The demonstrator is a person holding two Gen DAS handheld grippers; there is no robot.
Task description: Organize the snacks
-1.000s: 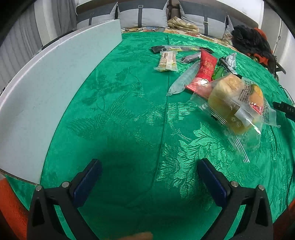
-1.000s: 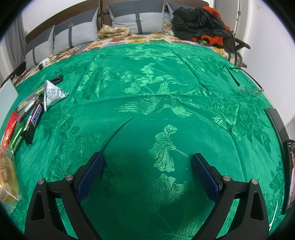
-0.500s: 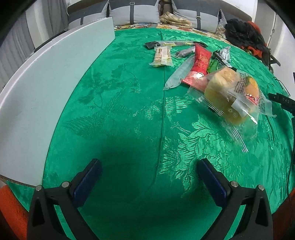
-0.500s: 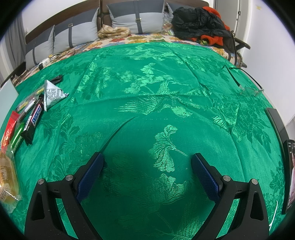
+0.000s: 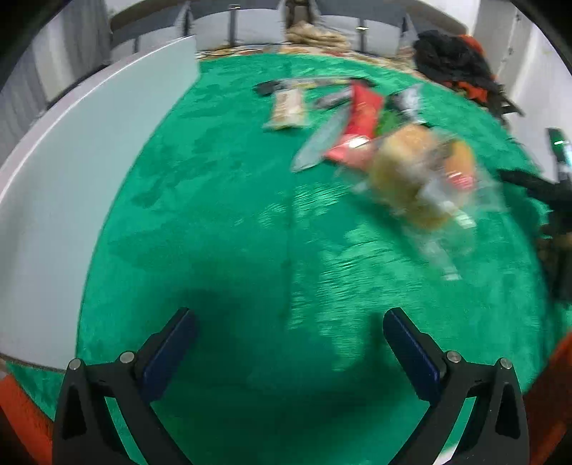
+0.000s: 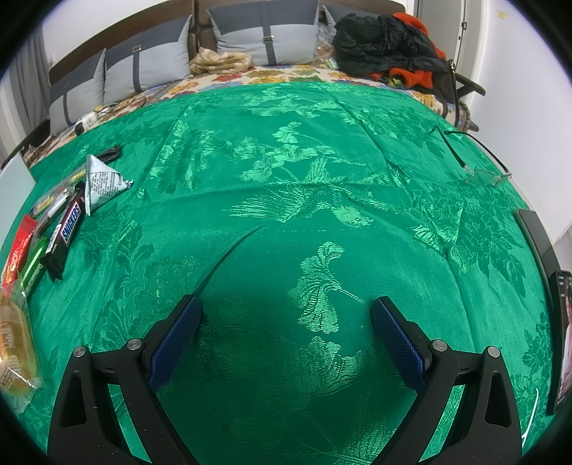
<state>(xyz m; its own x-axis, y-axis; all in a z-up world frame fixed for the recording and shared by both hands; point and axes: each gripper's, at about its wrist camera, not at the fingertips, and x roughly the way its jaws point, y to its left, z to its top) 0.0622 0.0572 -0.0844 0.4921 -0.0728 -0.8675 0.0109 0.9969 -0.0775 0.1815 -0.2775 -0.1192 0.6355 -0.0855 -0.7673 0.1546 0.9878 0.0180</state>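
Snacks lie in a cluster on the green cloth [image 5: 221, 229]. The left wrist view is blurred: a clear bag of bread [image 5: 418, 179], a red packet [image 5: 357, 125], a clear tube [image 5: 321, 139] and a beige bar [image 5: 287, 109] lie ahead and to the right of my left gripper [image 5: 289, 322], which is open and holds nothing. In the right wrist view a Snickers bar [image 6: 66, 232], a silver triangular pack [image 6: 102, 180], a red packet [image 6: 19, 245] and the bread bag [image 6: 12, 339] lie at the far left. My right gripper [image 6: 286, 309] is open over bare cloth.
A white board or box wall [image 5: 71, 186] stands along the left. Glasses [image 6: 479, 168] and a dark tablet [image 6: 536, 236] lie at the right edge. Pillows [image 6: 264, 34] and a dark jacket [image 6: 386, 43] sit on a bed behind the cloth.
The left gripper's view has shifted and blurred with motion; the snack cluster sits a little nearer. The right gripper and its view have not moved. Both stay open.
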